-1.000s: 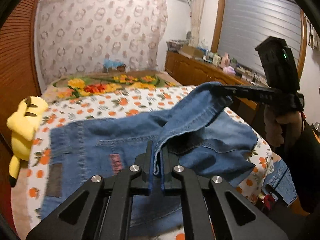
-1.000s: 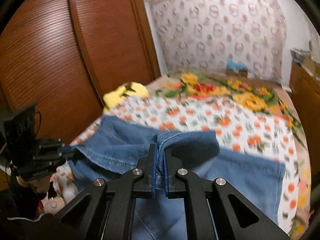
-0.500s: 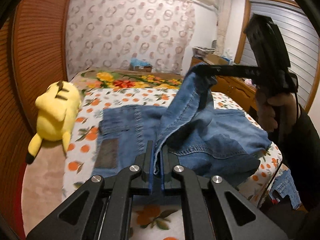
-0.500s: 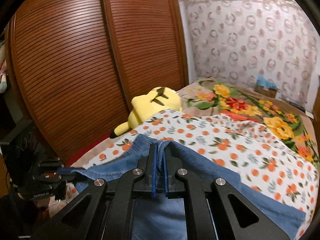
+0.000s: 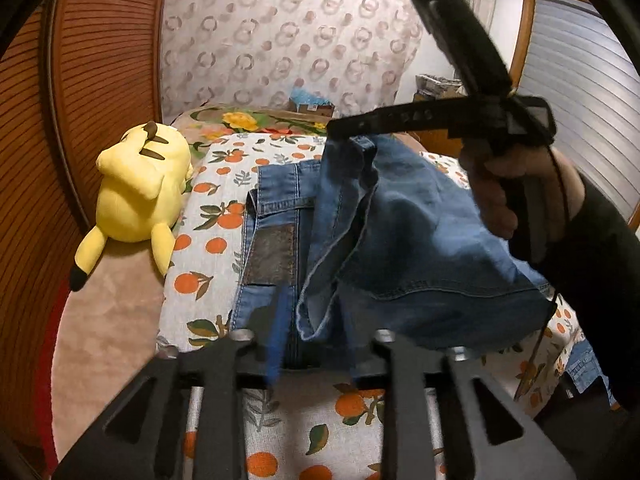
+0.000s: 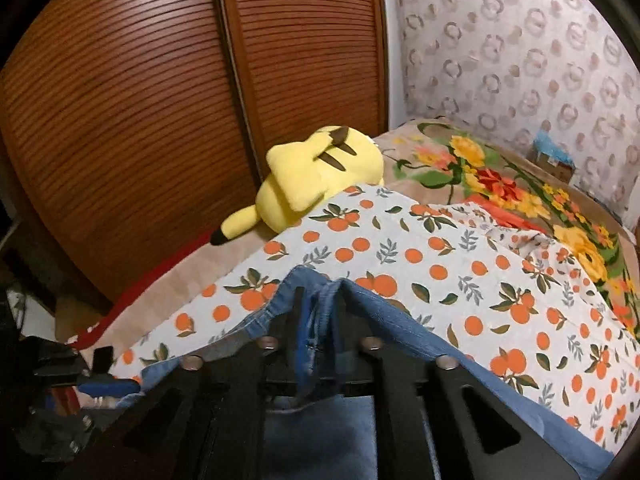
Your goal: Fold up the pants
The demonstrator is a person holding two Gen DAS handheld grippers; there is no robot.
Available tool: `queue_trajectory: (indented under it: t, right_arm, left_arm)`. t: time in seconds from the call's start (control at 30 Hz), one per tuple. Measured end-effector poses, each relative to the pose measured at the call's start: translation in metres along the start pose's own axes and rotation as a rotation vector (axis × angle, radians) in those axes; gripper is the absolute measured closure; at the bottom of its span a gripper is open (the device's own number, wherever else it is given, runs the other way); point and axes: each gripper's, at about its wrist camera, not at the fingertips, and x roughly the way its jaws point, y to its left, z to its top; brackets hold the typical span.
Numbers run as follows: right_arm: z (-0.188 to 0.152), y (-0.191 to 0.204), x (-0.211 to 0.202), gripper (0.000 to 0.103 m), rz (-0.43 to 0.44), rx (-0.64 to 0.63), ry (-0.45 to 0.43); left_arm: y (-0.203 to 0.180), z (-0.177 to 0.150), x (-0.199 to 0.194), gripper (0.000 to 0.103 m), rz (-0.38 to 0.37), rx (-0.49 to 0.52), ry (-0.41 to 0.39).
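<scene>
My left gripper (image 5: 310, 320) is a matte black frame with triangular cut-outs, silver screw heads and blue pads (image 5: 277, 336). My right gripper (image 6: 316, 332) is built alike, with blue-lined fingers. A dark sleeve (image 5: 592, 264) covers my right arm, and a thin black cord runs beside it.

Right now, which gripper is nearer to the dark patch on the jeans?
Left. The left gripper sits just short of the dark patch; the right gripper is raised beyond it. Both jaws have just been opening, jeans between them.
</scene>
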Motion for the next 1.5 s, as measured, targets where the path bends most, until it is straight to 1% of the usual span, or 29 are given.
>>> queue_trajectory:
  t: [0.03, 0.07, 0.1, 0.13, 0.2, 0.3, 0.37, 0.5, 0.63, 0.77, 0.83, 0.87, 0.9, 0.93, 0.97, 1.0, 1.07, 1.13, 1.2, 1.27, 1.37, 1.5]
  right_arm:
    - [0.001, 0.0, 0.001, 0.071, -0.001, 0.007, -0.003]
    - [0.001, 0.0, -0.001, 0.057, -0.002, 0.012, -0.012]
    - [0.002, 0.001, -0.004, 0.053, -0.005, 0.013, -0.028]
    - [0.001, 0.003, -0.006, 0.053, -0.003, 0.01, -0.045]
    - [-0.003, 0.005, -0.015, 0.047, -0.005, 0.009, -0.076]
    - [-0.01, 0.002, -0.03, 0.044, -0.009, 0.023, -0.128]
    - [-0.016, -0.002, -0.037, 0.044, -0.002, 0.03, -0.144]
    - [-0.03, -0.01, -0.039, 0.044, -0.053, 0.018, -0.118]
    - [-0.049, -0.016, -0.044, 0.044, -0.088, 0.029, -0.086]
    - [-0.073, -0.022, -0.061, 0.044, -0.117, 0.035, -0.077]
    - [-0.085, -0.023, -0.07, 0.044, -0.13, 0.04, -0.07]
    - [-0.093, -0.024, -0.073, 0.044, -0.134, 0.046, -0.065]
    - [-0.098, -0.025, -0.08, 0.044, -0.136, 0.052, -0.062]
    - [-0.103, -0.026, -0.083, 0.044, -0.138, 0.057, -0.059]
    - [-0.107, -0.026, -0.086, 0.044, -0.141, 0.062, -0.057]
    - [-0.111, -0.027, -0.091, 0.044, -0.144, 0.067, -0.056]
    - [-0.121, -0.028, -0.101, 0.044, -0.146, 0.082, -0.057]
    - [-0.126, -0.029, -0.107, 0.044, -0.145, 0.097, -0.061]
    - [-0.13, -0.029, -0.115, 0.044, -0.15, 0.106, -0.066]
    - [-0.136, -0.029, -0.12, 0.044, -0.151, 0.112, -0.071]
    - [-0.144, -0.029, -0.127, 0.044, -0.143, 0.127, -0.076]
    - [-0.156, -0.027, -0.135, 0.044, -0.148, 0.148, -0.082]
  left_arm:
    - [0.0, 0.0, -0.001, 0.059, -0.005, 0.003, -0.006]
    - [-0.001, 0.001, -0.003, 0.059, -0.012, 0.005, -0.012]
    - [-0.002, 0.001, -0.003, 0.059, -0.015, 0.007, -0.015]
    - [-0.003, 0.002, -0.005, 0.059, -0.011, 0.006, -0.021]
    - [-0.004, 0.004, -0.005, 0.059, -0.003, -0.002, -0.036]
    - [-0.008, 0.007, -0.004, 0.059, -0.011, 0.006, -0.049]
    - [-0.013, 0.008, 0.0, 0.059, -0.02, 0.025, -0.049]
    - [-0.015, 0.009, 0.015, 0.06, -0.016, 0.035, -0.01]
    - [-0.007, 0.004, 0.034, 0.06, 0.007, 0.012, 0.054]
    - [-0.005, -0.004, 0.043, 0.06, -0.013, 0.0, 0.079]
    - [-0.006, -0.005, 0.044, 0.062, -0.016, -0.002, 0.076]
    - [-0.007, -0.004, 0.044, 0.069, -0.021, 0.003, 0.074]
    - [-0.009, -0.005, 0.044, 0.073, -0.029, 0.01, 0.074]
    - [-0.011, -0.005, 0.043, 0.081, -0.036, 0.02, 0.072]
    - [-0.014, -0.006, 0.042, 0.087, -0.039, 0.031, 0.073]
    - [-0.016, -0.007, 0.041, 0.088, -0.033, 0.041, 0.074]
    - [-0.018, -0.008, 0.036, 0.095, -0.021, 0.047, 0.063]
    - [-0.016, -0.007, 0.025, 0.096, -0.009, 0.033, 0.03]
    - [-0.011, -0.005, 0.006, 0.096, 0.005, 0.012, -0.026]
    - [-0.008, -0.005, -0.006, 0.096, 0.016, 0.008, -0.05]
    - [-0.001, -0.007, -0.016, 0.096, 0.042, 0.0, -0.056]
    - [0.005, -0.01, -0.014, 0.096, 0.05, -0.009, -0.037]
